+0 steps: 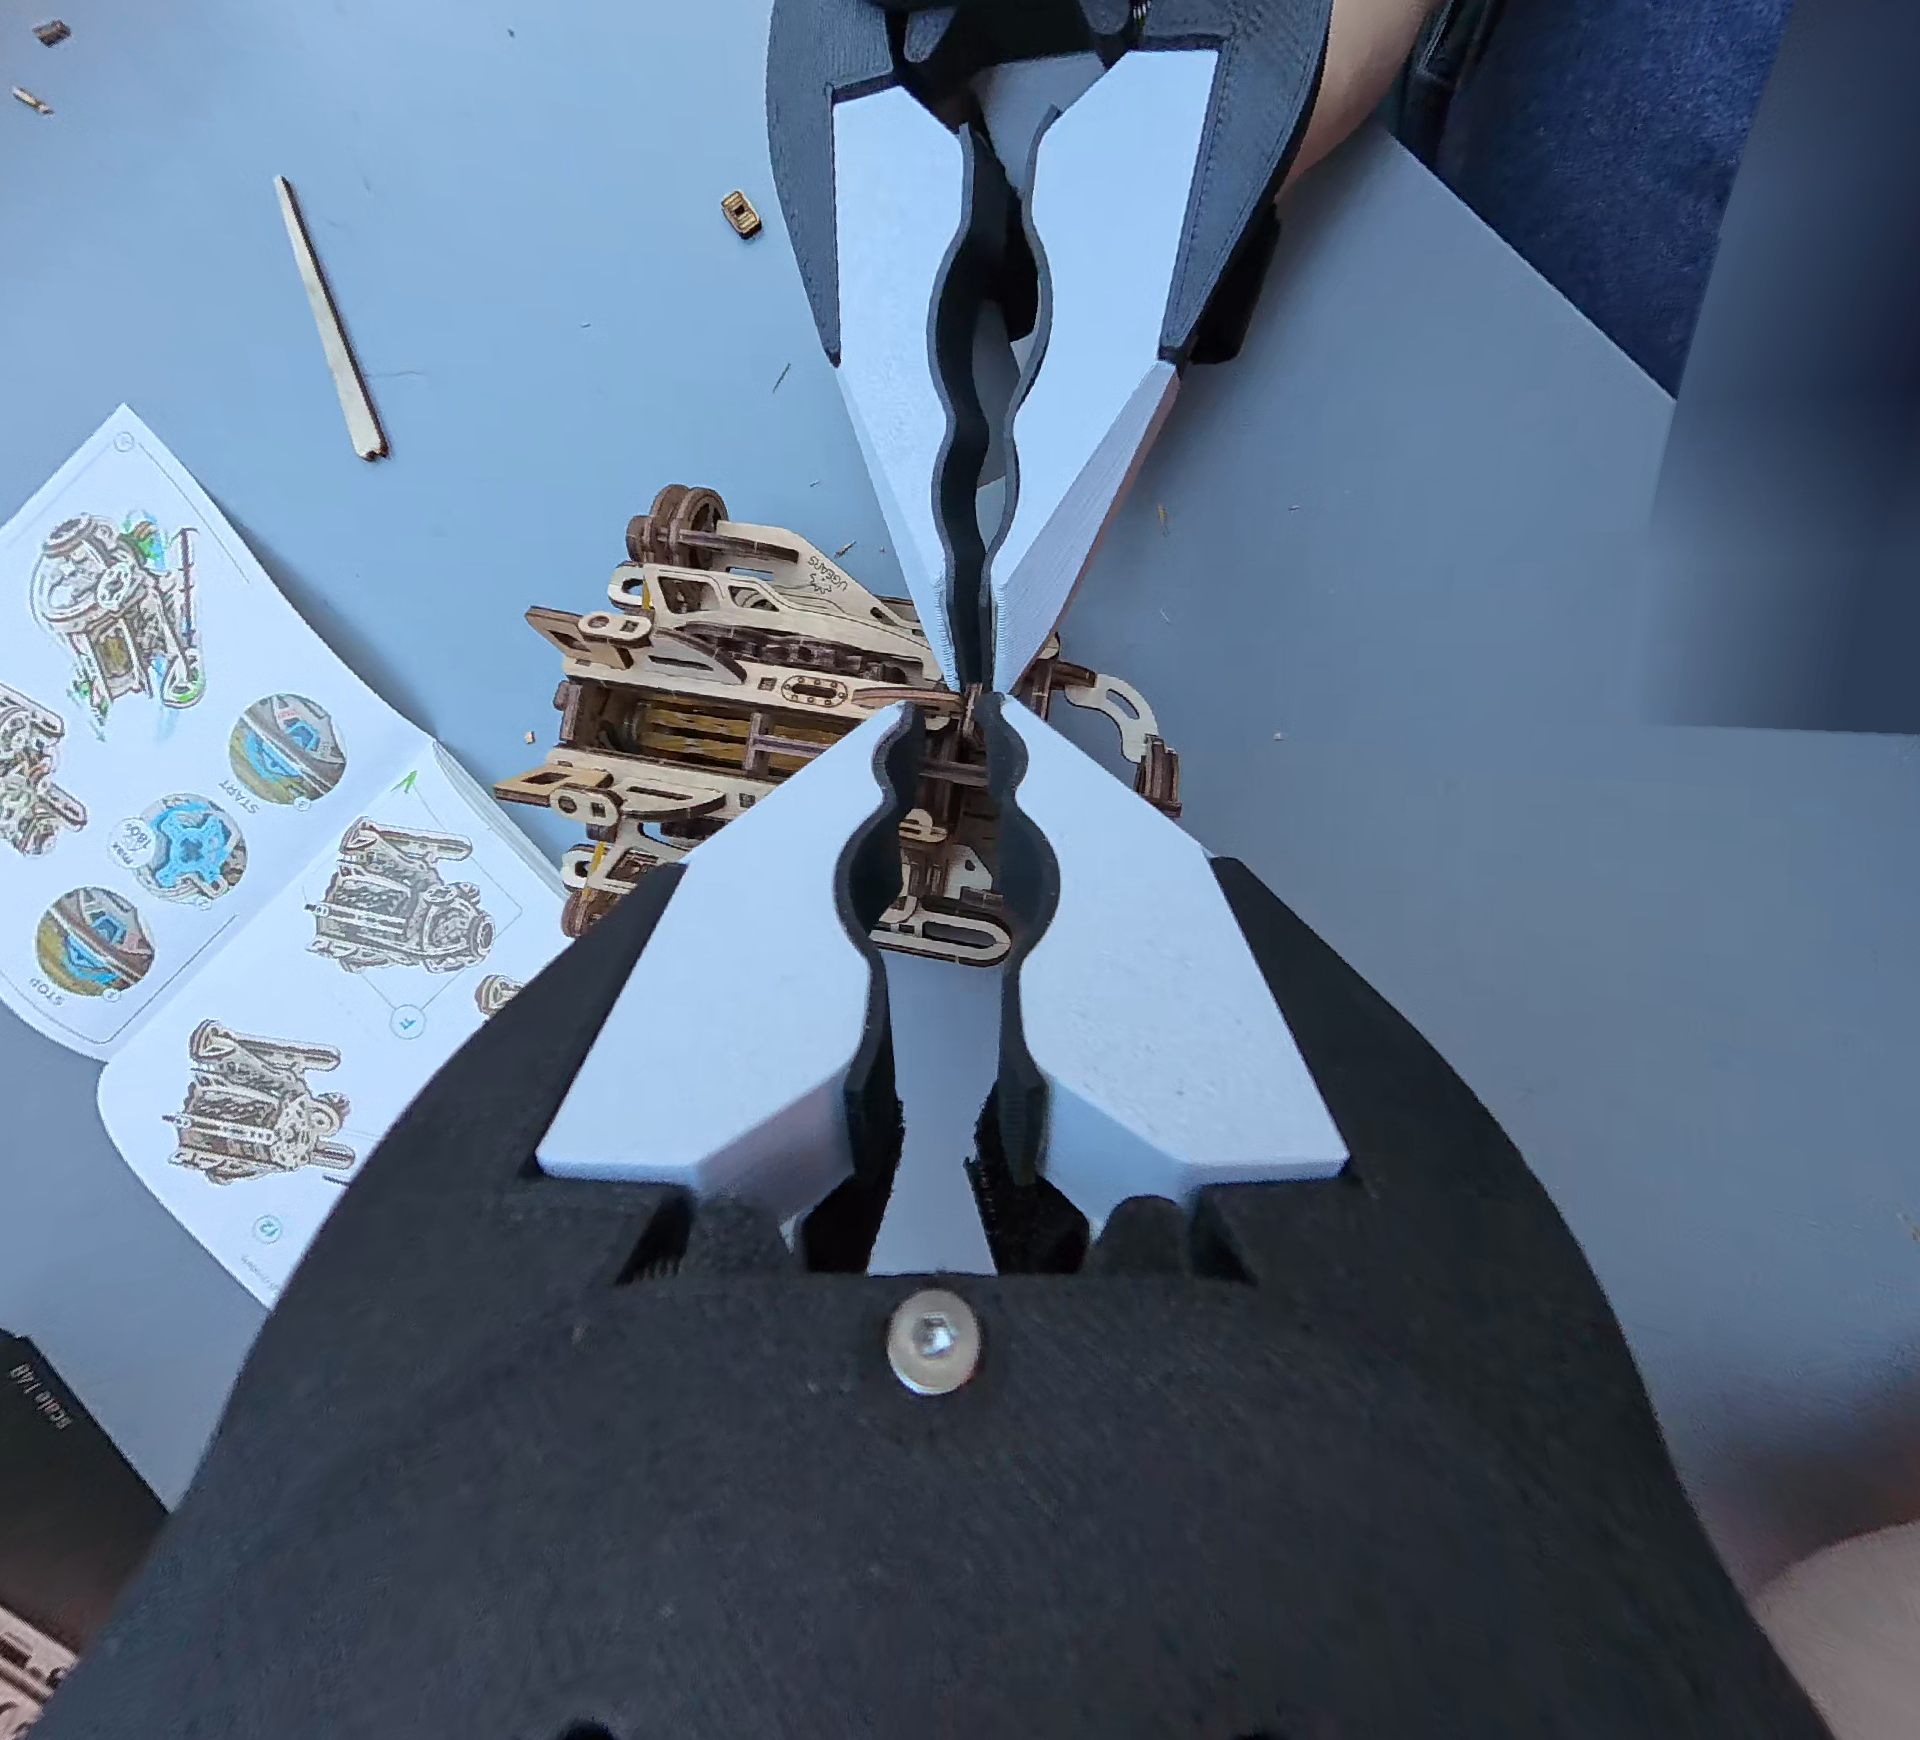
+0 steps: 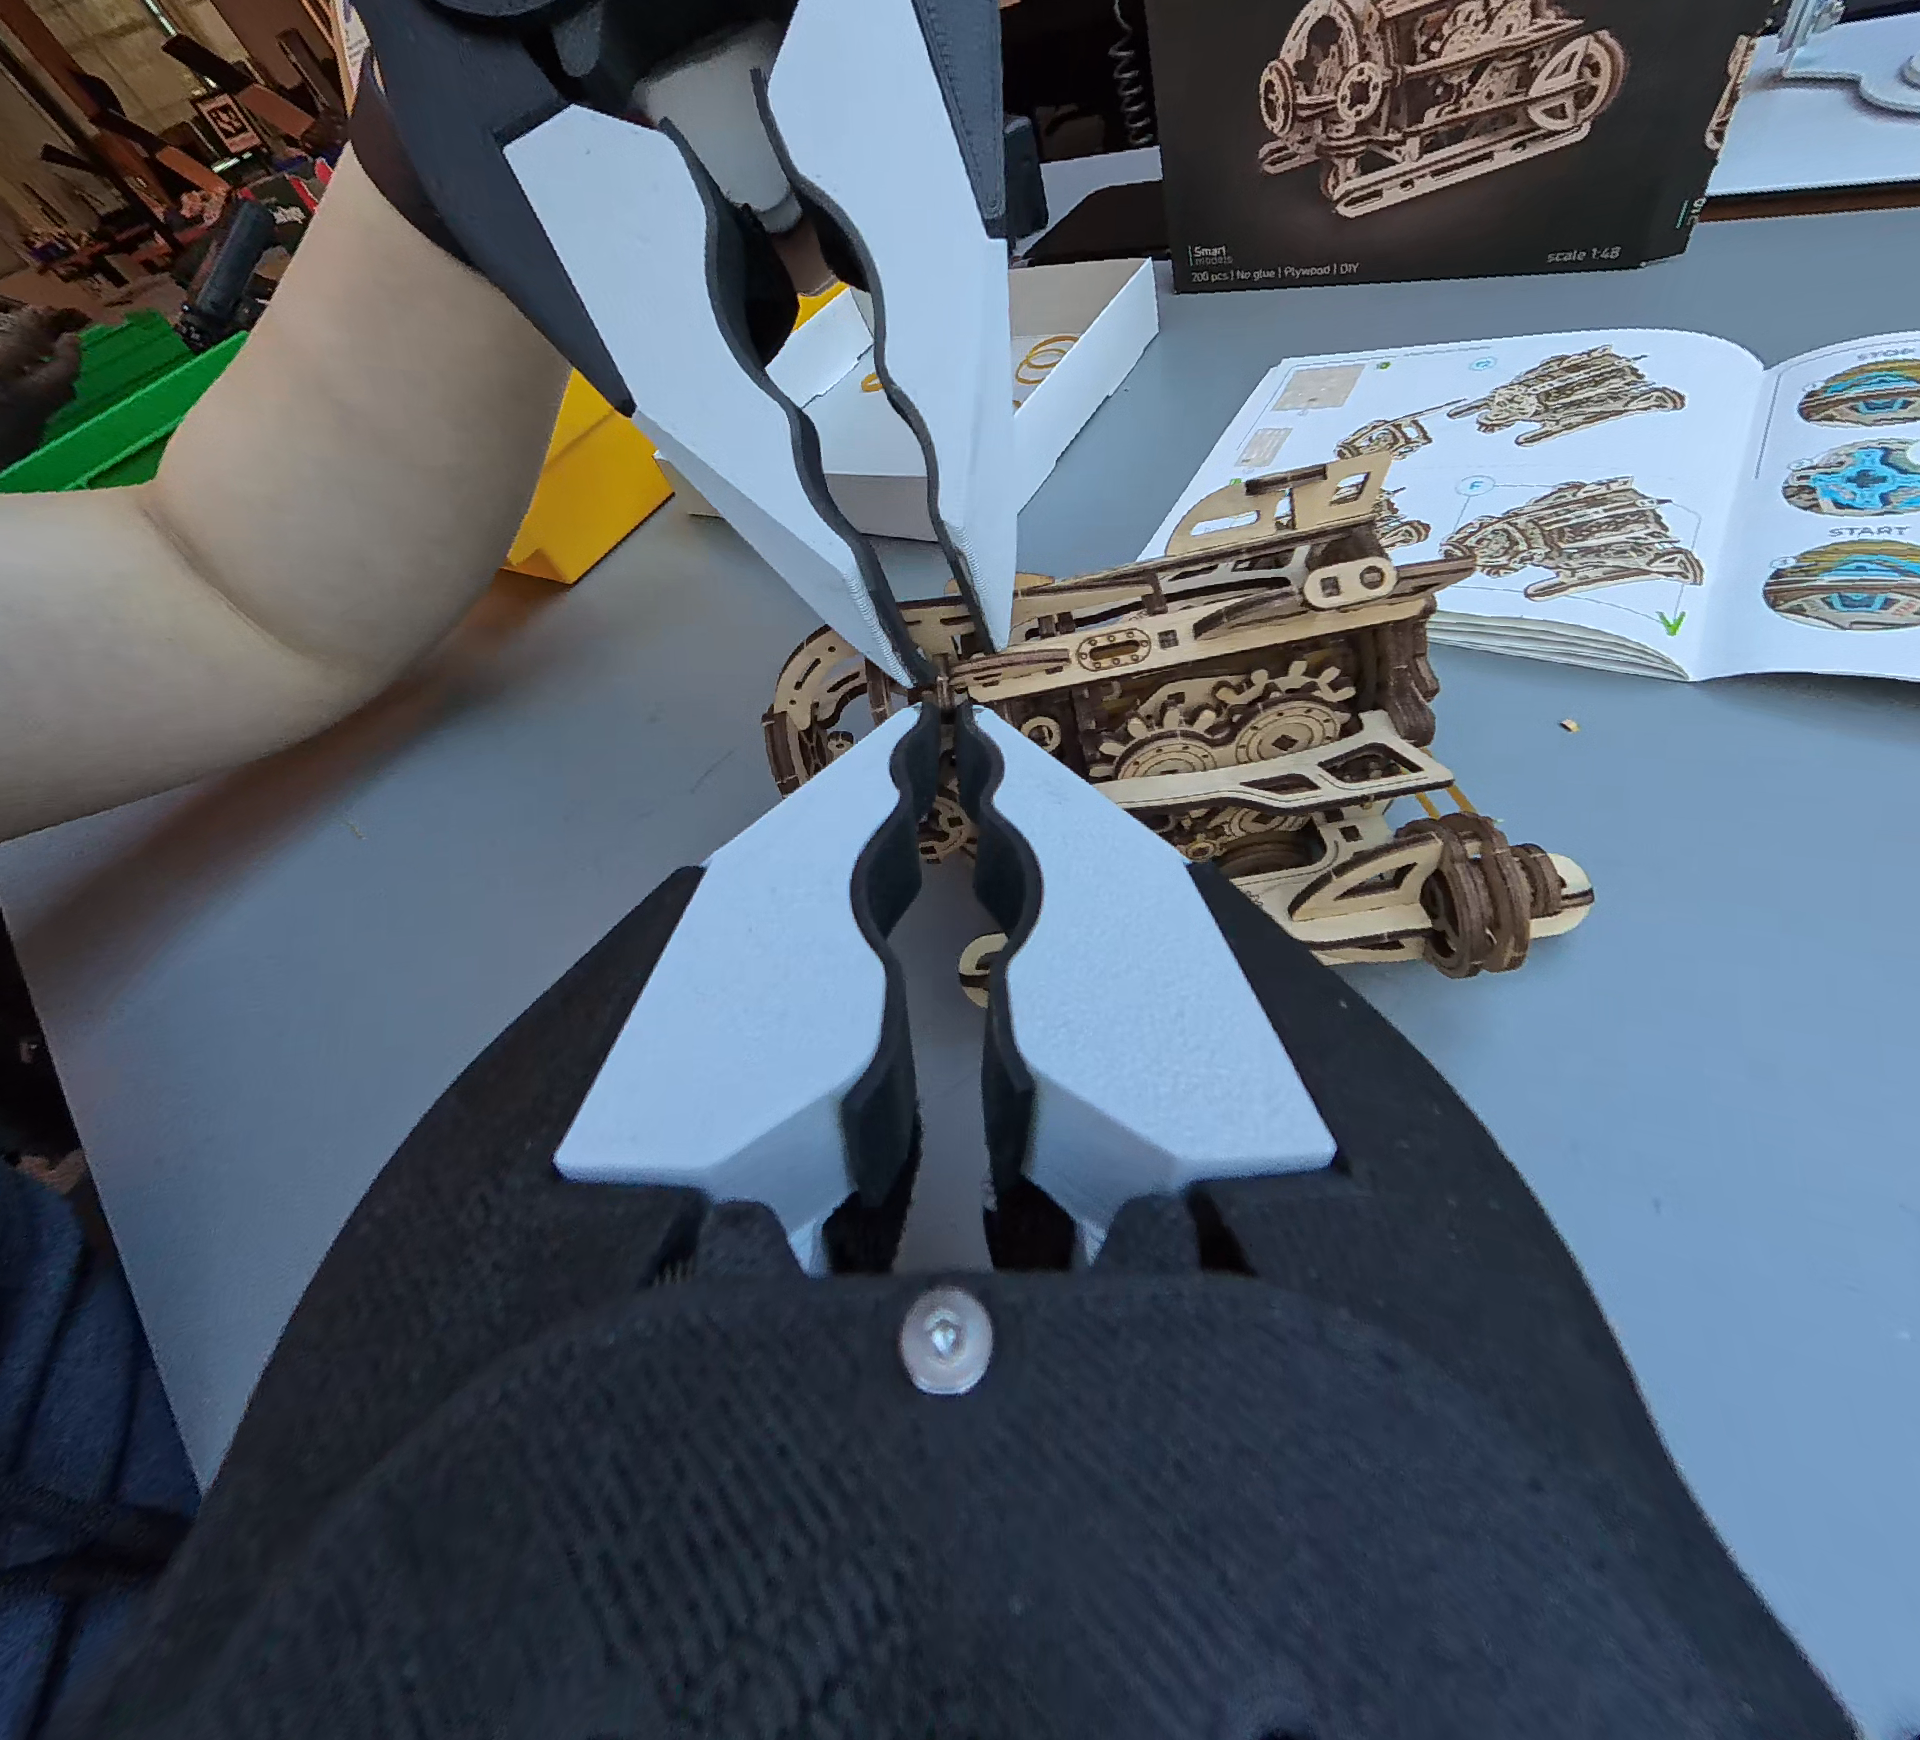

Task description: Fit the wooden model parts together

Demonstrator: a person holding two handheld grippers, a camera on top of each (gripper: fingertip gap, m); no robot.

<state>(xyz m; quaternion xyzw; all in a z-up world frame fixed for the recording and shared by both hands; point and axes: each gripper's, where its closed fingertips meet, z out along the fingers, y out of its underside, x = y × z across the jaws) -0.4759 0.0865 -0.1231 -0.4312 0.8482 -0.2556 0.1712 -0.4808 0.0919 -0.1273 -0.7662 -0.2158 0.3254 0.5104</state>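
The wooden model [image 1: 707, 703] lies on the grey table [image 1: 1455, 859]; it also shows in the right wrist view [image 2: 1195, 714]. My left gripper [image 1: 951, 716] and my right gripper [image 1: 971, 664] meet tip to tip just above the model's near end. Both are closed on a small dark wooden part [image 1: 971, 711] that sticks up from the model. In the right wrist view my right gripper [image 2: 943, 722] comes from below and the left gripper [image 2: 932, 667] from above, pinching the same part [image 2: 943, 693]. How the part sits in the model is hidden by the fingers.
An open instruction booklet [image 1: 208, 807] [image 2: 1558, 495] lies beside the model. A loose wooden stick [image 1: 327, 319] and a small wooden bit [image 1: 740, 215] lie farther off. The kit box [image 2: 1455, 49], a white tray [image 2: 1081, 360], a yellow bin [image 2: 592, 485] and a person's forearm [image 2: 260, 527] are around. Less than 4 cm separates the two grippers' tips.
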